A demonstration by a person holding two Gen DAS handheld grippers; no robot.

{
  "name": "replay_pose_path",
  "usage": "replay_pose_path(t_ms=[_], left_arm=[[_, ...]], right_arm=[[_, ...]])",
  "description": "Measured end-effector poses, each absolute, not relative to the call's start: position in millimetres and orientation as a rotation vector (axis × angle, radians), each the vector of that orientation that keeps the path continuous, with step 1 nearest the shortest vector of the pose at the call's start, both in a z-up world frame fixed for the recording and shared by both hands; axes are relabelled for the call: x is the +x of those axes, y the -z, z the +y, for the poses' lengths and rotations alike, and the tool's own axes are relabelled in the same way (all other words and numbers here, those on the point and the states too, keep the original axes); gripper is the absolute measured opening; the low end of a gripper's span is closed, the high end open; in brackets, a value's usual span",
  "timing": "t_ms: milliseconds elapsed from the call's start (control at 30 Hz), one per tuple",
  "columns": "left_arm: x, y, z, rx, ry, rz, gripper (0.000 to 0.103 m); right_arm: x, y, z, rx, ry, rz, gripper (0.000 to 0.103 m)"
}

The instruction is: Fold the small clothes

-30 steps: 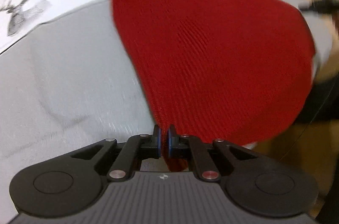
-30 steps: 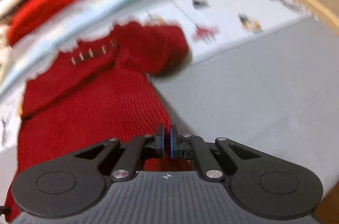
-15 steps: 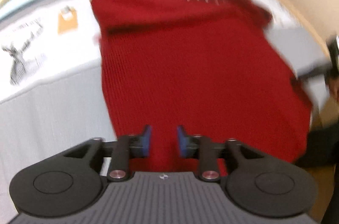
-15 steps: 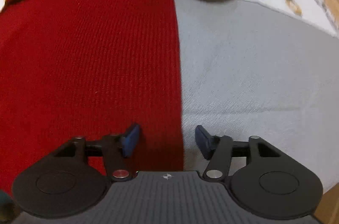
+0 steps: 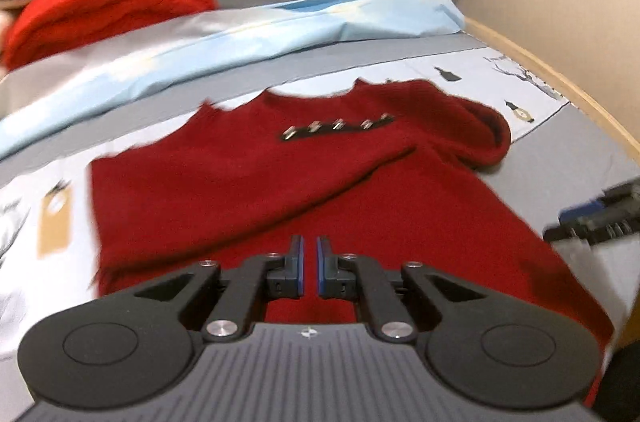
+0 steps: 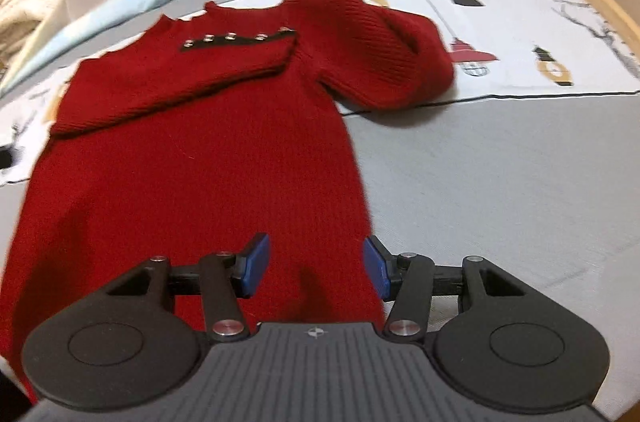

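Note:
A dark red knit sweater [image 5: 280, 190] lies flat on the bed, neck away from me. One sleeve with a row of metal buttons [image 6: 236, 36] is folded across the chest; the other sleeve [image 6: 400, 62] is bunched at the far right. My left gripper [image 5: 309, 262] hovers above the lower part of the sweater, shut with nothing in it. My right gripper [image 6: 316, 266] hangs over the sweater's [image 6: 192, 162] lower right edge. Its jaws are closing, the blue pads [image 6: 256, 262] still wide apart and clear of the knit below them. In the left wrist view it is a blur at the right edge.
The bed has a grey sheet [image 6: 500, 182] with a white printed band. A light blue cloth [image 5: 280, 22] lies across the far side. A pile of clothes with a bright red garment [image 5: 100, 6] sits at the far left. A wooden bed frame [image 5: 560, 78] runs along the right.
Both grippers let go of the sweater's hem, and it now lies flat. The left gripper opened, shut again and pulled back and upward. The right gripper went from shut to open.

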State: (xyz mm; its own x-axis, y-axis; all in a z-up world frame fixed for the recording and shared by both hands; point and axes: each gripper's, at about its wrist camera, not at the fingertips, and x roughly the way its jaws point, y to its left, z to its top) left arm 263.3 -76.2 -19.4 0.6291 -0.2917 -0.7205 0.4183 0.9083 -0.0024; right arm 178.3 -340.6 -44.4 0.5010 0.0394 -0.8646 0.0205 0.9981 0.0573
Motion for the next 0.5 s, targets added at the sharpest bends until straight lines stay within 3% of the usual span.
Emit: replay_pose_path(t_ms=[167,200,233,300,400,467,500], left_arm=[[326.0,58.4,-154.9,0.18,0.403,0.775,0.012],[337.9,69.2,-171.9,0.197,0.391,0.786,0.026],[344.9,77.6,-181.3,0.214,0.373,0.797,0.049],[362.2,99.0,-202.3,0.253,0.336,0.822,0.063],[384.4,128.0,-218.5,0.328,0.312,0.863,0.06],[387.7,132.0,-215.1,0.41,0.304,0.839,0.027],[389.1,127.2,-206.7,0.411,0.318,0.832,0.018]], right_arm=[[180.6,24.6,-335.4,0.036,-0.011,1.019,0.054],[183.2,21.1,-336.4,0.036,-0.013,1.004,0.054],[186.7,17.7,-338.7,0.045,-0.018,0.989,0.054],[189.4,13.0,-344.4,0.069,-0.013,0.979,0.055],[194.3,14.9,-353.1,0.099,0.013,0.992,0.055],[196.4,16.3,-356.2,0.108,0.03,1.002,0.055],[197.8,16.5,-357.1,0.112,0.032,1.003,0.055]])
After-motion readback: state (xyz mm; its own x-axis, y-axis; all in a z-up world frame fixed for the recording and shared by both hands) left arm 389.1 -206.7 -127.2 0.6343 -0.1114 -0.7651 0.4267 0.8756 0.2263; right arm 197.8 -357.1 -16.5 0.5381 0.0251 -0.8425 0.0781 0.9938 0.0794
